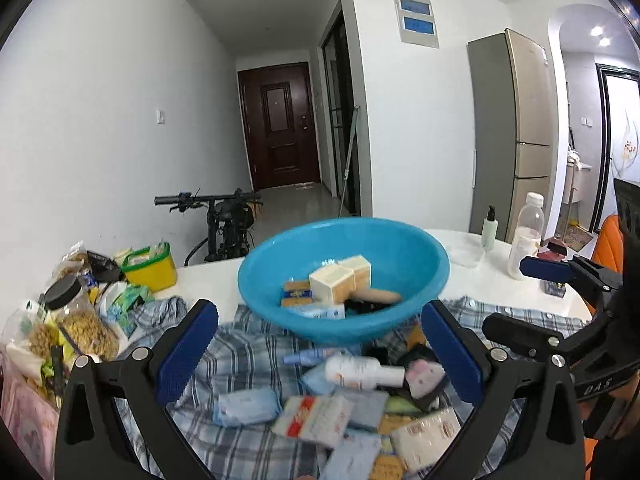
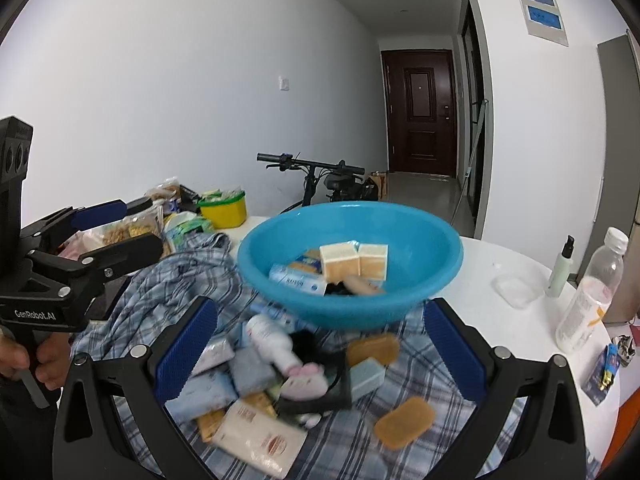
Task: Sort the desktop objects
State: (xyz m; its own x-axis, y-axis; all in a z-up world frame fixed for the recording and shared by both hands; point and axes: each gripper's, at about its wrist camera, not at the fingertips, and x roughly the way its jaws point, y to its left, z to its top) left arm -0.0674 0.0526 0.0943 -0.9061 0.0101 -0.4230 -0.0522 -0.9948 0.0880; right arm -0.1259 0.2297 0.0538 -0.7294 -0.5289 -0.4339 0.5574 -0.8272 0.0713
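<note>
A blue plastic bowl (image 1: 280, 280) (image 2: 432, 248) stands on a plaid cloth (image 1: 248, 344) (image 2: 168, 284) and holds cream boxes (image 1: 340, 282) (image 2: 354, 260), small packets and a tan piece. In front of it lies a pile of packets, a white bottle (image 1: 360, 370) (image 2: 270, 340), a pink and white plush item (image 1: 424, 374) (image 2: 306, 378) and tan soap-like bars (image 2: 404, 422). My left gripper (image 1: 320, 356) is open and empty above the pile. My right gripper (image 2: 320, 356) is open and empty above the same pile; it also shows in the left wrist view (image 1: 516, 296).
Snack bags, a jar (image 1: 76, 320) and a yellow tub (image 1: 150, 266) (image 2: 224, 208) crowd the table's left. A pump bottle (image 1: 490, 226) (image 2: 562, 266) and a clear bottle (image 1: 526, 236) (image 2: 592, 292) stand at right. A bicycle (image 2: 316, 178) leans behind the table.
</note>
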